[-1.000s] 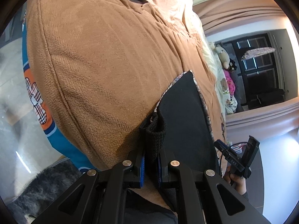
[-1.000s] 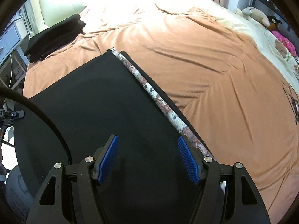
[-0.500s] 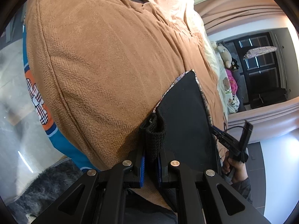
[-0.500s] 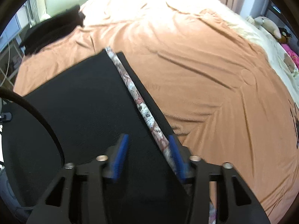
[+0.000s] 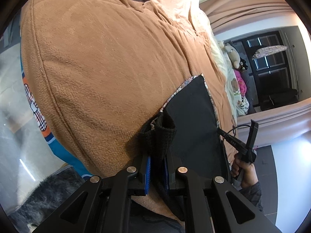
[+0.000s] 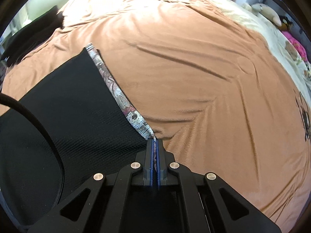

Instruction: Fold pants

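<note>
- The black pants (image 6: 64, 116) lie flat on a brown blanket (image 6: 194, 68) that covers a bed, near the blanket's edge closest to the person.
- A patterned trim (image 6: 124, 104) in grey, pink and pale blue runs along the pants' long edge; in the left wrist view the same trim borders the dark panel on two sides.
- The right gripper (image 6: 155, 149) has its blue-padded jaws closed narrowly on the near end of that trim, where the fabric edge sits pinched between the pads.
- The left gripper (image 5: 157, 167) clamps a bunched fold of black fabric at the opposite corner of the pants (image 5: 192, 124); the fabric rises in a thick wad above the blue pads (image 5: 148, 172).
- Seen from the left wrist view, the right hand (image 5: 245, 172) grips its tool's handle at the far side of the pants, just off the blanket's edge.
- A black cable (image 6: 38, 128) curves across the pants in the right wrist view.
- Another dark garment (image 6: 31, 33) lies in a heap on the blanket's far left corner, well apart from the pants.
- Stuffed toys (image 6: 266, 9) and a pink item (image 6: 297, 46) sit on a cream sheet (image 6: 252, 25) beyond the blanket.
- A blue and orange sheet (image 5: 38, 112) shows under the blanket's hanging edge, with grey shaggy material (image 5: 38, 198) below it.
</note>
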{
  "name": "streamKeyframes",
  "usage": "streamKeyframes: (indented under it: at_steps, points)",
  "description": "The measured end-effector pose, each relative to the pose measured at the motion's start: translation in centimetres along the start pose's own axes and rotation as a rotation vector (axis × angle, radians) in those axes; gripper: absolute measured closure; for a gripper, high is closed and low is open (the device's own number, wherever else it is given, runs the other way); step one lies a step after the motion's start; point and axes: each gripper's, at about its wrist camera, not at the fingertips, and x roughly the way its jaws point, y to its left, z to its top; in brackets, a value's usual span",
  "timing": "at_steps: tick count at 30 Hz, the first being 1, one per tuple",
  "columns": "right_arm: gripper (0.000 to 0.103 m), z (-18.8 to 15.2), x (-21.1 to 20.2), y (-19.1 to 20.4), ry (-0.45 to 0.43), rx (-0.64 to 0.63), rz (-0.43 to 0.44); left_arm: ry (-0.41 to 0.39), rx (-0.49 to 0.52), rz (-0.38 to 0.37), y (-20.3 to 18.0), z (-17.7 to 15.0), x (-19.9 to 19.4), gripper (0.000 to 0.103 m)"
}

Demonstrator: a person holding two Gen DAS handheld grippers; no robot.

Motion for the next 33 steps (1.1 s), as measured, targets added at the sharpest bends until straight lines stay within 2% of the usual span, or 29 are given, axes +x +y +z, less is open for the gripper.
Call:
streamKeyframes:
  at_steps: [5, 9, 12, 15, 17, 30, 33]
  points:
    - [0.103, 0.4, 0.6, 1.2, 0.017, -0.002, -0.045, -0.011, -0.024, -0.007, 0.5, 0.2, 0.4, 0.094]
    - [0.102, 0.7, 0.7, 0.7, 0.039, 0.060, -0.044, -0.023, -0.019, -0.012, 0.4, 0.0, 0.1, 0.096]
    - [0.092, 0.4, -1.1, -0.6, 0.041, 0.118, 0.008, -0.028, -0.017, -0.030, 0.4, 0.1, -0.3, 0.096]
    - [0.079, -0.5, -3.1, -2.0, 0.035, 0.151, 0.024, -0.027, -0.013, -0.036, 0.4, 0.1, -0.3, 0.097]
    - [0.074, -1.8, -4.5, -3.3, 0.037, 0.183, 0.026, -0.027, -0.009, -0.041, 0.4, 0.1, -0.4, 0.097]
    - [0.074, -11.2, -8.5, -6.8, 0.178, 0.240, -0.046, -0.016, -0.007, -0.050, 0.4, 0.0, -0.6, 0.097]
    - [0.074, -13.0, -8.4, -7.5, 0.216, 0.243, -0.091, -0.017, -0.008, -0.043, 0.3, 0.0, -0.6, 0.097]
